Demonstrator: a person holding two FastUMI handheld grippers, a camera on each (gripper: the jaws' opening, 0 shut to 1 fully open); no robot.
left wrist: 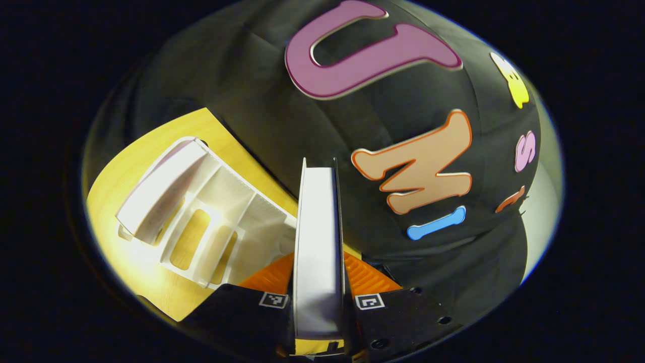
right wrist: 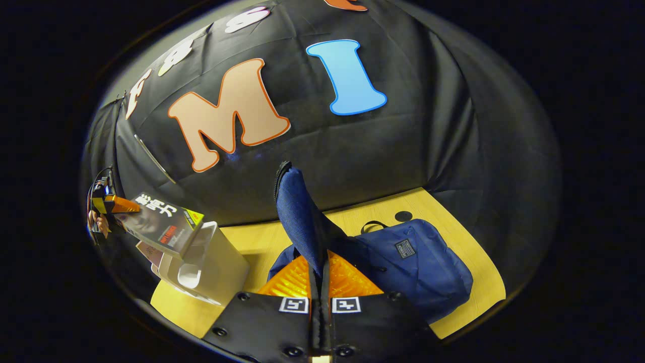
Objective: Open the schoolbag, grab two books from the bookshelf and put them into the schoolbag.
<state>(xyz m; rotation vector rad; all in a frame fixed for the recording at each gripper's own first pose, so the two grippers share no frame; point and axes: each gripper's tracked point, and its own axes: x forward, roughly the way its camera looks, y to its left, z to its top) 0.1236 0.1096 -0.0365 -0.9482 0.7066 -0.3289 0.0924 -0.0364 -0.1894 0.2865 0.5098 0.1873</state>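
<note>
My left gripper [left wrist: 318,259] is shut on a book [left wrist: 317,212], seen edge-on with its white page block pointing away from me. In the right gripper view that book [right wrist: 162,225] has a dark cover and hangs tilted above the white bookshelf [right wrist: 214,262], with the left gripper [right wrist: 108,204] at its far end. The bookshelf [left wrist: 221,222] stands on the table, and another book [left wrist: 164,189] leans in its end compartment. My right gripper [right wrist: 321,267] is shut on a flap [right wrist: 300,212] of the blue schoolbag [right wrist: 423,267] and holds it raised upright.
The yellow wooden table [right wrist: 468,252] carries the schoolbag on the right and the bookshelf on the left. A small dark round spot [right wrist: 403,216] sits on the table behind the bag. Black cloth walls close in the table at the back.
</note>
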